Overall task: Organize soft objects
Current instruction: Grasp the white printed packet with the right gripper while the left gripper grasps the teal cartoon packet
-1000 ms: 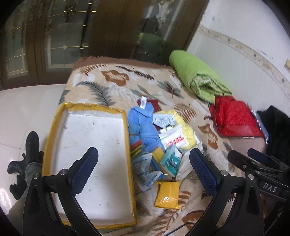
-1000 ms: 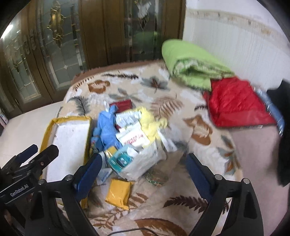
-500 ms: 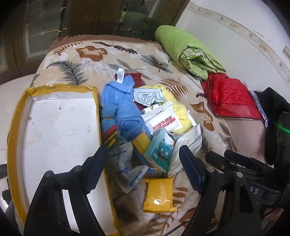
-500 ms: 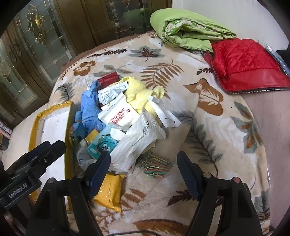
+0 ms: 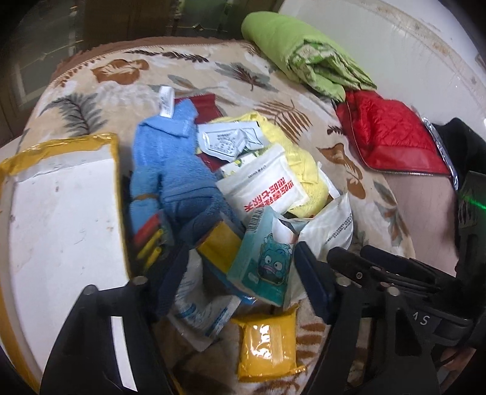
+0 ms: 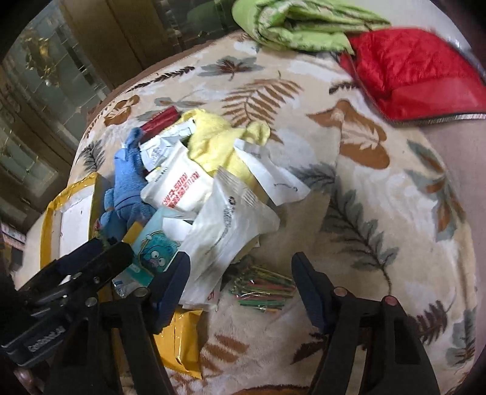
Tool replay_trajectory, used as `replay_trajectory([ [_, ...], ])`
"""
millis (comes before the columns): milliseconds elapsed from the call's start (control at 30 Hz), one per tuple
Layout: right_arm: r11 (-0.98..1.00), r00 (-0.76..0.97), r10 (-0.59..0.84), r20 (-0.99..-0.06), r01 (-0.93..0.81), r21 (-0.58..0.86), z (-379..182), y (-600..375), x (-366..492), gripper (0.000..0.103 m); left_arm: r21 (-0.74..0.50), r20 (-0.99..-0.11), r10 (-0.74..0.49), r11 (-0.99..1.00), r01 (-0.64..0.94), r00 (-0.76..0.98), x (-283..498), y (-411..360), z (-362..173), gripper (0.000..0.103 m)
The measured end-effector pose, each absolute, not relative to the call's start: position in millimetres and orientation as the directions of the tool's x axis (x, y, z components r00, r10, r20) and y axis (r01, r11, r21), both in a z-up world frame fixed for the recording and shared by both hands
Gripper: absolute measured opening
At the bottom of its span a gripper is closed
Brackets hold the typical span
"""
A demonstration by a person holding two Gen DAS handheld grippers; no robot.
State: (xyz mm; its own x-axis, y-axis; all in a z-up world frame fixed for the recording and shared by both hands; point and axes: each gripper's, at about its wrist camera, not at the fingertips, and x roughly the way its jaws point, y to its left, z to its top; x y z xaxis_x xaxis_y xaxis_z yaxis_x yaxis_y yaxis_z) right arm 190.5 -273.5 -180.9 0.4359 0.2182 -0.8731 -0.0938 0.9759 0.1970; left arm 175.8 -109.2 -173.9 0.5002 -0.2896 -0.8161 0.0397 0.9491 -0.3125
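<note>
A heap of soft items lies on a leaf-patterned blanket (image 6: 349,194): a blue towel (image 5: 173,179) (image 6: 127,182), a yellow cloth (image 5: 303,170) (image 6: 218,145), white packets (image 5: 267,185) (image 6: 231,224), a teal cartoon tissue pack (image 5: 264,258) (image 6: 155,246) and a yellow pack (image 5: 267,343) (image 6: 179,343). My left gripper (image 5: 240,279) is open and empty, low over the heap's near edge, around the teal pack. My right gripper (image 6: 240,288) is open and empty above a bundle of coloured sticks (image 6: 264,288).
A white tray with a yellow rim (image 5: 57,231) (image 6: 70,212) lies left of the heap. A folded green quilt (image 5: 303,57) (image 6: 297,24) and a red quilted jacket (image 5: 391,136) (image 6: 416,70) lie at the back right. Dark glass doors (image 6: 45,76) stand behind.
Both grippers have moved forward and down toward the heap, which now looks much larger. Both stay open and empty. Nothing in the heap has moved.
</note>
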Motion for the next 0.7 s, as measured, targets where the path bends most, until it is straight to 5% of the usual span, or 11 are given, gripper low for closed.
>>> replay_trajectory([
  [167, 0.958, 0.424, 0.283, -0.86, -0.087, 0.273, -189.2, -281.0, 197.2, 0.068, -0.322, -0.833, -0.307, 0.945, 0.047, 0.46, 183.0, -108.8, -187.9, 0.045],
  [300, 0.951, 0.417, 0.303, -0.857, -0.08, 0.298, -192.6, -282.6, 202.0, 0.068, -0.36, -0.822, -0.341, 0.932, 0.047, 0.456, 182.9, -107.2, -193.1, 0.043],
  [433, 0.95, 0.413, 0.305, -0.858, -0.076, 0.302, -194.6, -280.3, 204.5, 0.066, -0.354, -0.826, -0.343, 0.933, 0.062, 0.446, 180.3, -113.2, -193.0, 0.022],
  [700, 0.932, 0.394, 0.362, -0.845, -0.123, 0.342, -193.6, -272.3, 200.8, 0.017, -0.38, -0.808, -0.363, 0.923, 0.061, 0.465, 167.4, -110.1, -191.1, 0.011],
])
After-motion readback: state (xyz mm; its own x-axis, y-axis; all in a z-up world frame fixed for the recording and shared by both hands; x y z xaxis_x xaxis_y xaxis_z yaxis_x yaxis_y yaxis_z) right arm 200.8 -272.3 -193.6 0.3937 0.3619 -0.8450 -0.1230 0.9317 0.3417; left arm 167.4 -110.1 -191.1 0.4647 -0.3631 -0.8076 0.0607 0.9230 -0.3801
